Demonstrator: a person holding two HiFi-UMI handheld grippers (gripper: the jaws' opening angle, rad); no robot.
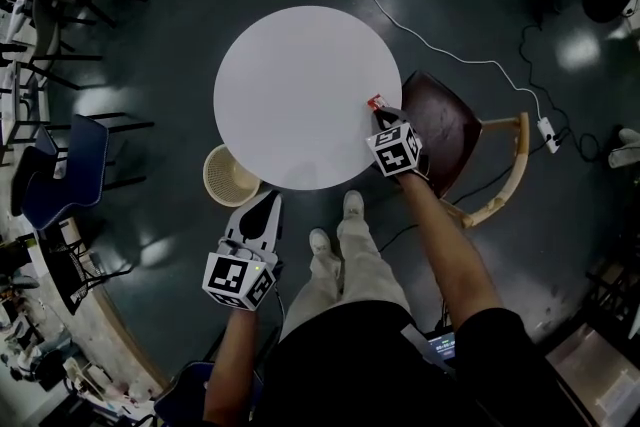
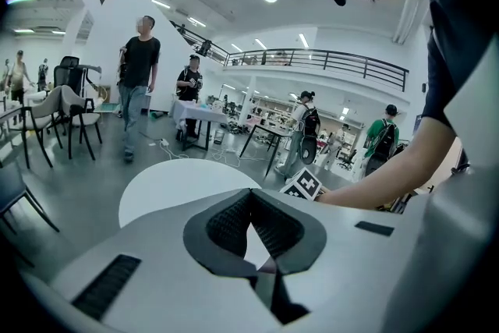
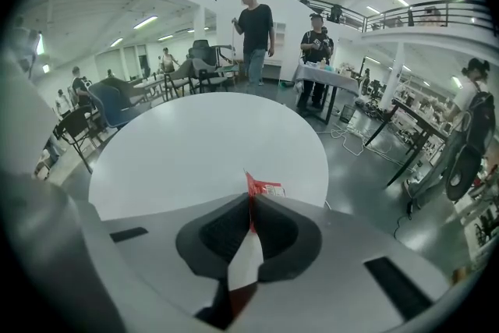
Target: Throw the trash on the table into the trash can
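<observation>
The right gripper's (image 3: 250, 205) jaws are pressed together on a thin red-and-white wrapper (image 3: 260, 188), pinching it by one edge so that it stands upright between the pads. The scrap sits at the near right rim of the round white counter (image 1: 290, 95), where the gripper tilts steeply down to reach it. It appears to be the only litter on the counter.

The left gripper (image 2: 251, 196) hangs low beside the person's legs, its jaws closed tip to tip on nothing, seemingly idle while the other works.

A woven trash can (image 1: 230, 175) stands on the floor just beside the counter's near left edge, across from the pinch. A dark brown chair (image 1: 445, 130) stands behind the right arm, apart from the likely carry path.
</observation>
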